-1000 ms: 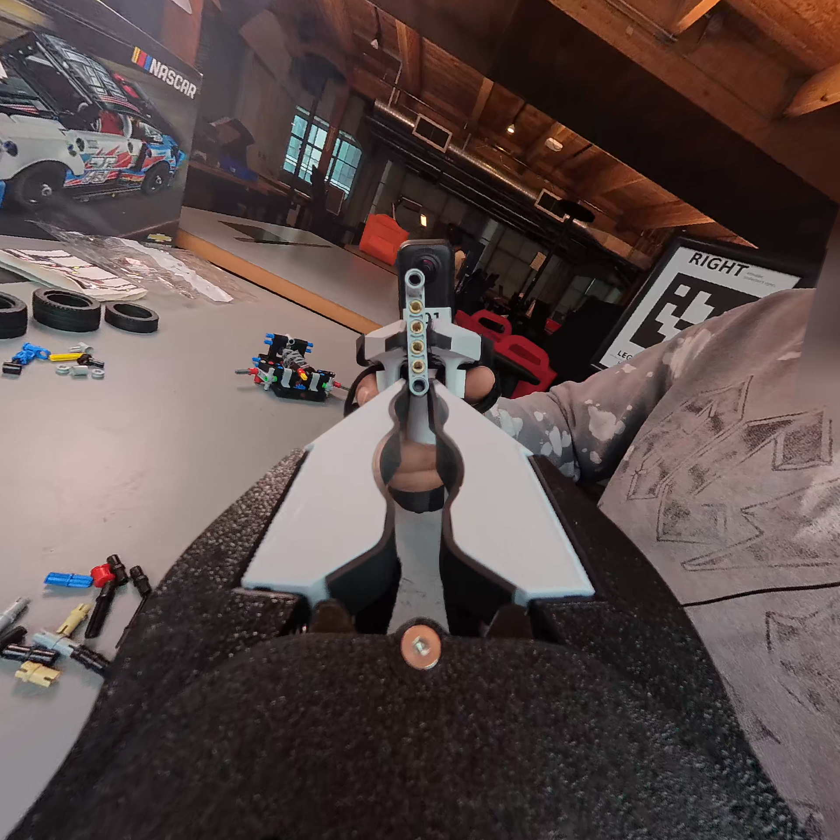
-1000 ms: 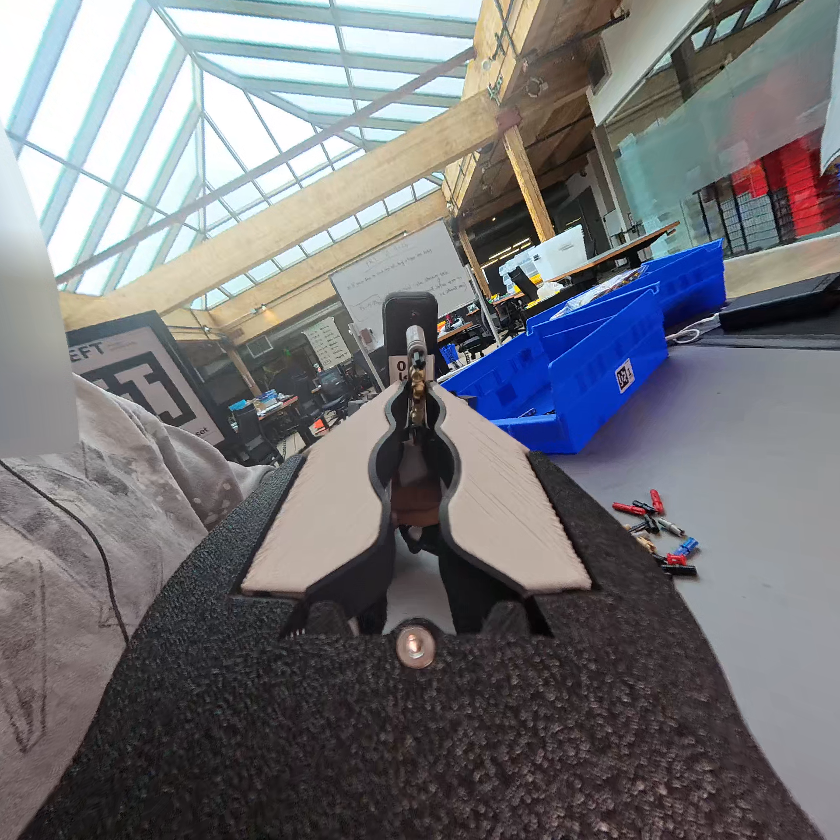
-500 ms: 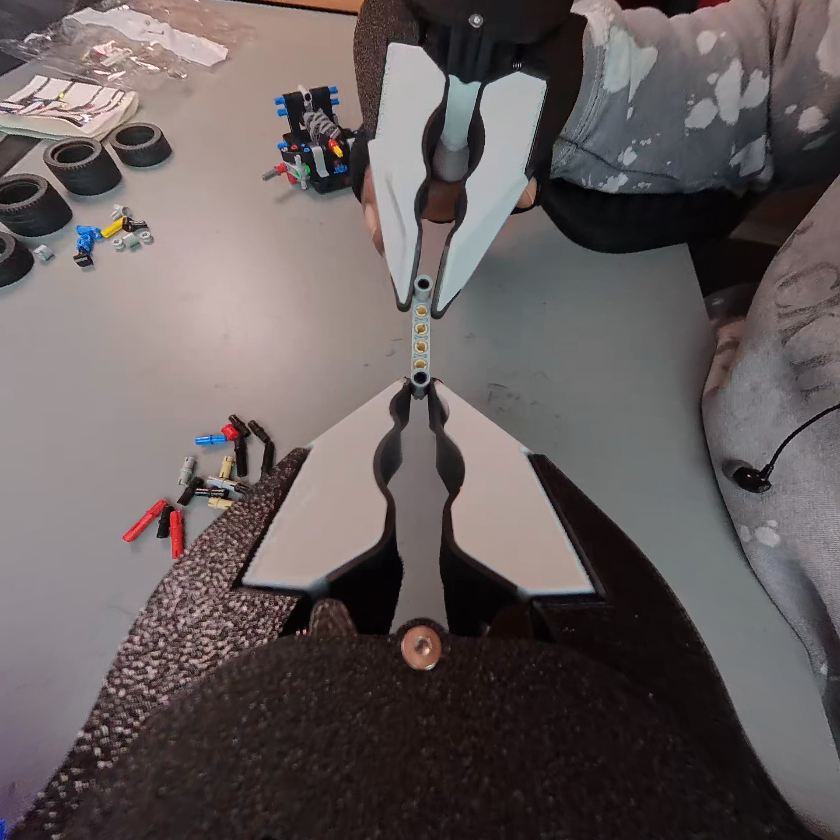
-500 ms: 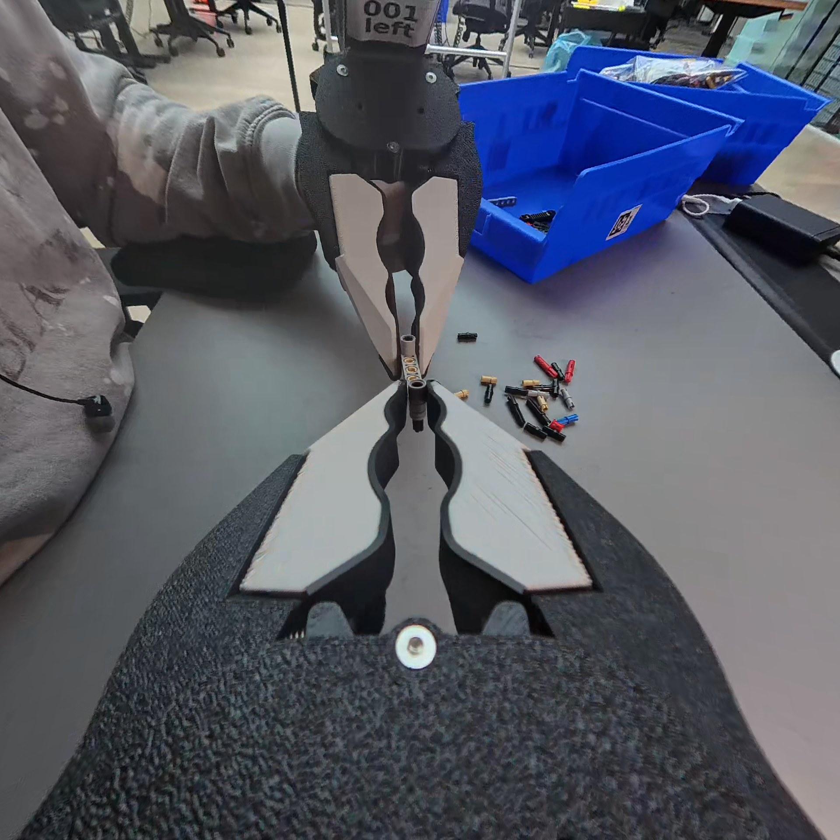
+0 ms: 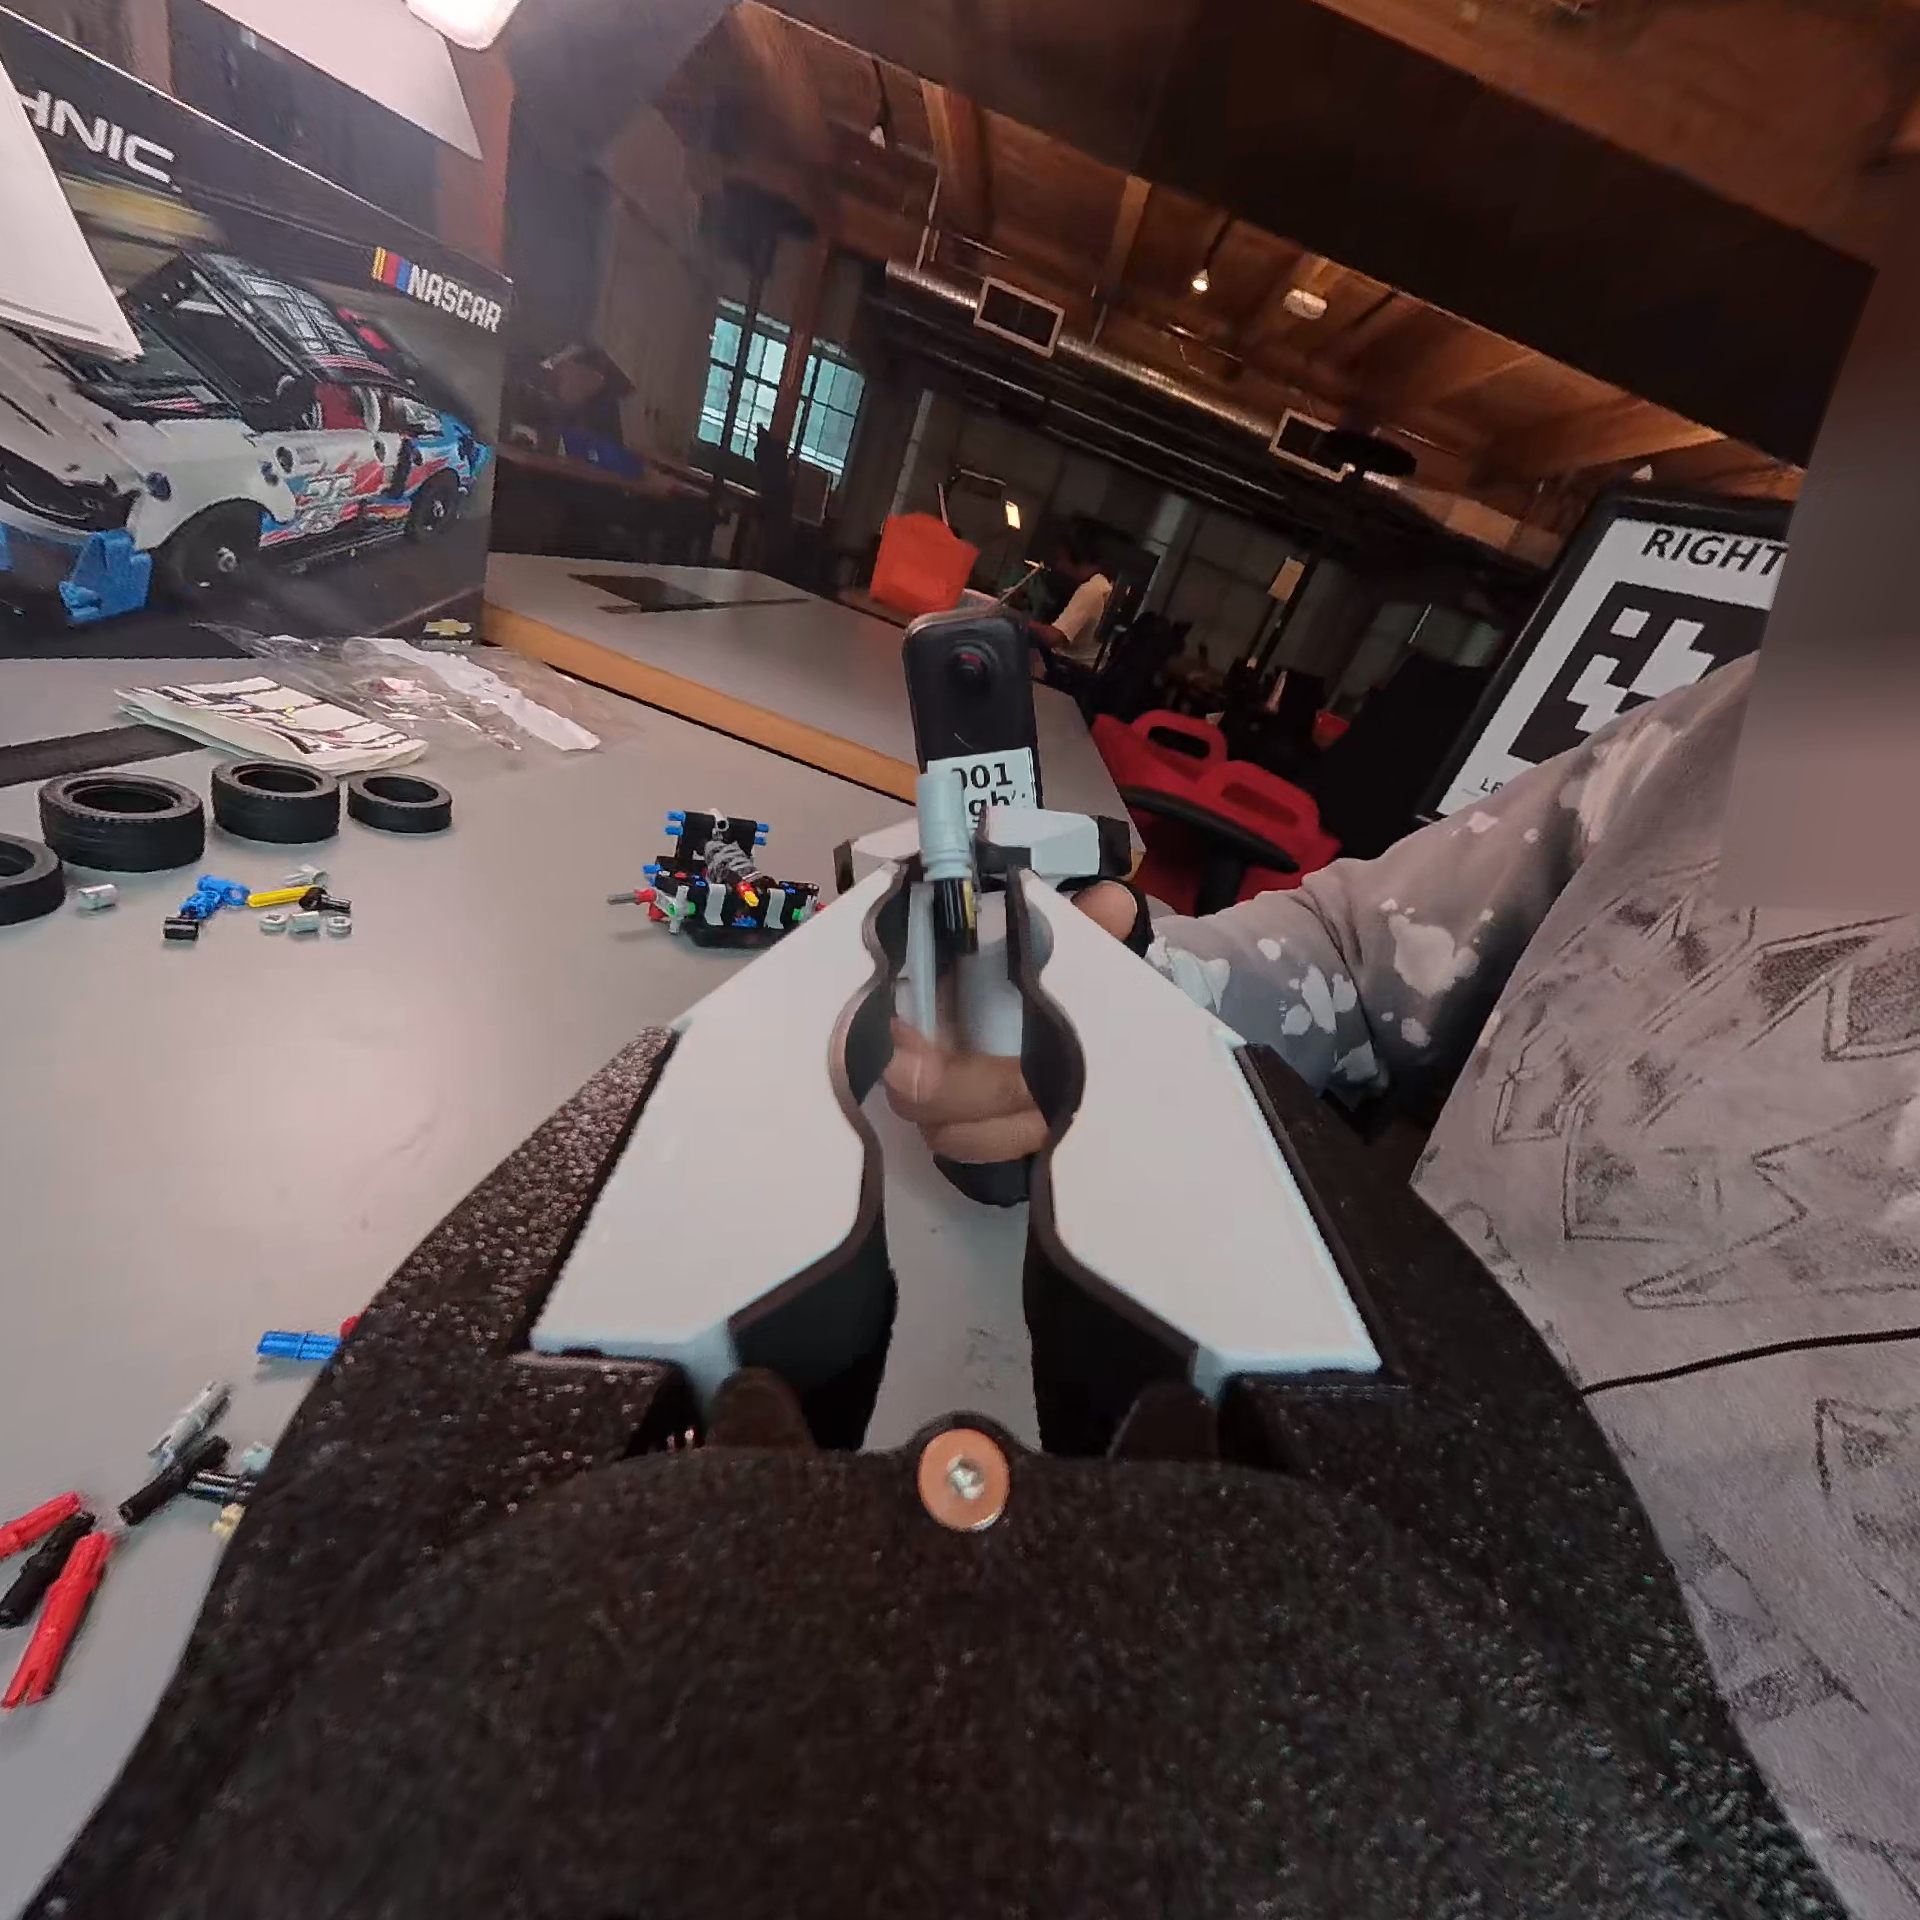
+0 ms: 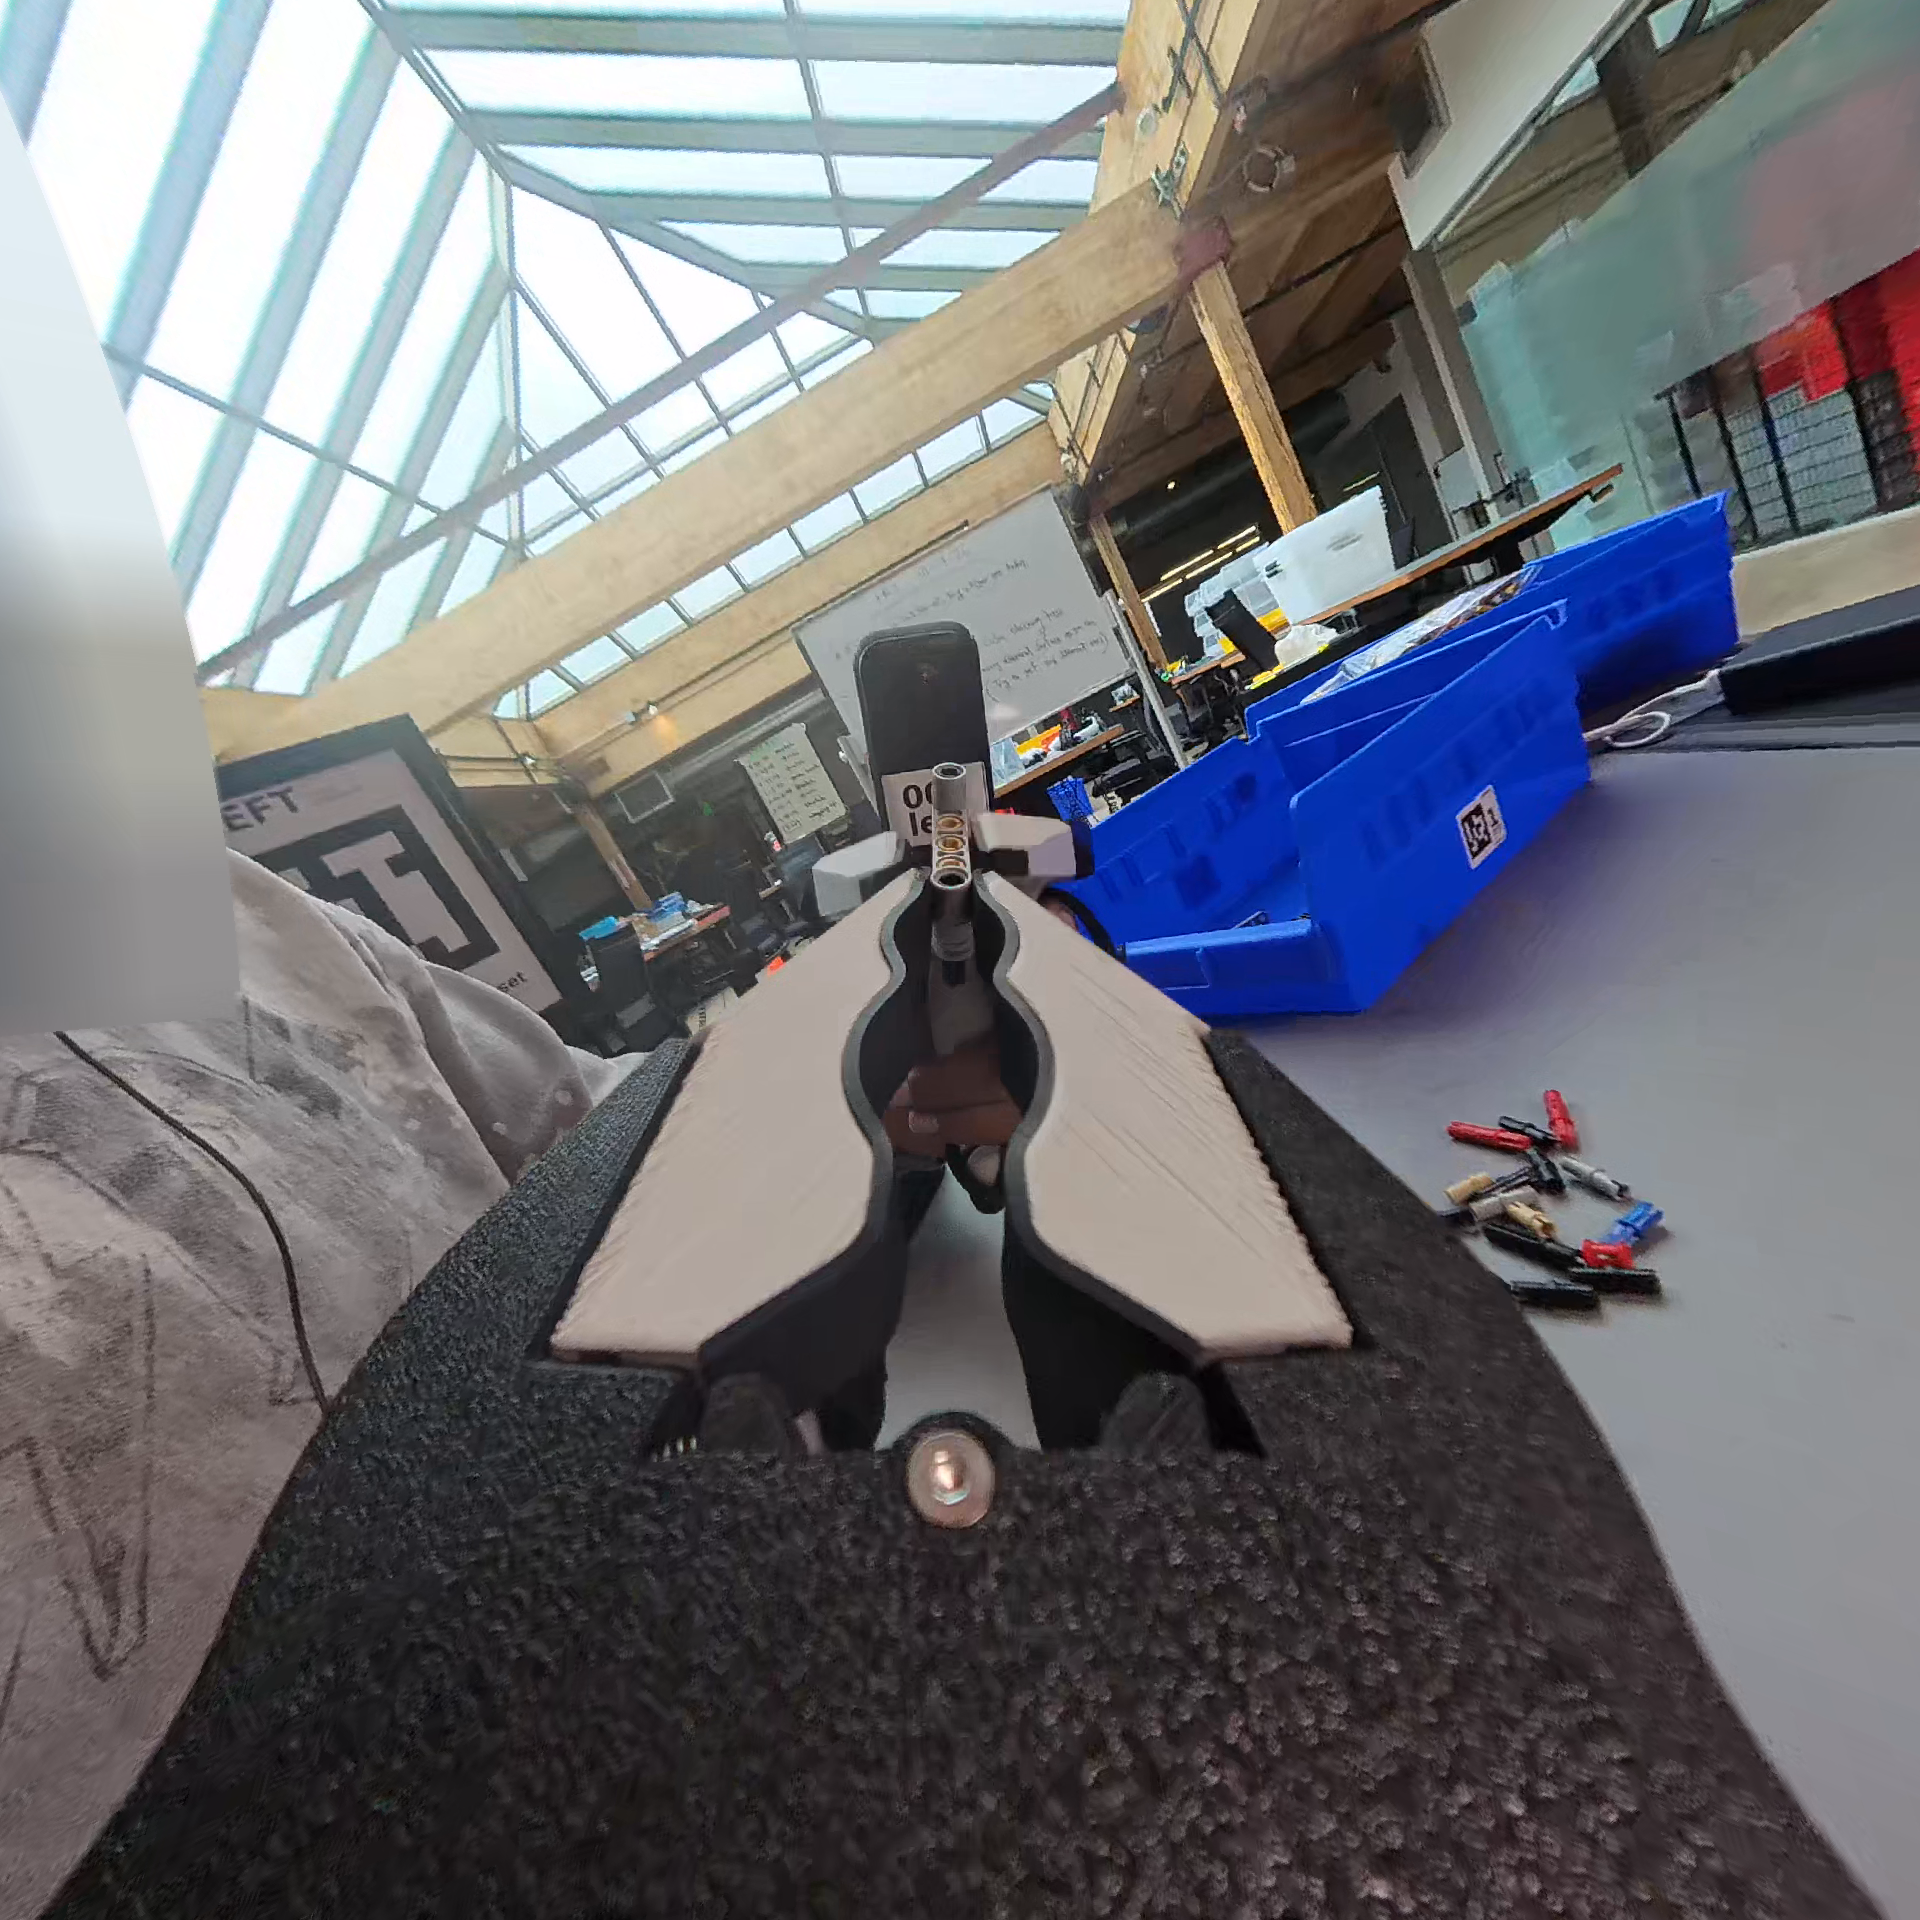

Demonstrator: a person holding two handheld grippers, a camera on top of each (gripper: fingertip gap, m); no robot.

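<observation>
left wrist view: my left gripper (image 5: 948,899) has its jaws drawn together on a small grey perforated beam (image 5: 940,831), which stands upright at the fingertips with a black pin (image 5: 961,909) blurred beside it. beyond it, at 12 o'clock, the opposing gripper's camera body and the hand (image 5: 971,1112) that carries it. on the grey table (image 5: 343,1091): black tyres (image 5: 123,821) at 10 o'clock, a small multicoloured brick assembly (image 5: 727,883) at 11 o'clock, loose pins (image 5: 62,1558) at 8 o'clock, a printed box (image 5: 239,416) with a race car picture at the far 10 o'clock edge.

right wrist view: my right gripper (image 6: 948,904) is closed on the same beam (image 6: 948,831) seen end-on, its holes showing tan inserts; the far gripper meets it tip to tip. blue bins (image 6: 1403,831) lie at 2 o'clock, a scatter of red, black, tan and blue pins (image 6: 1548,1195) at 3 o'clock. a grey patterned sleeve (image 6: 260,1195) fills 9 o'clock
</observation>
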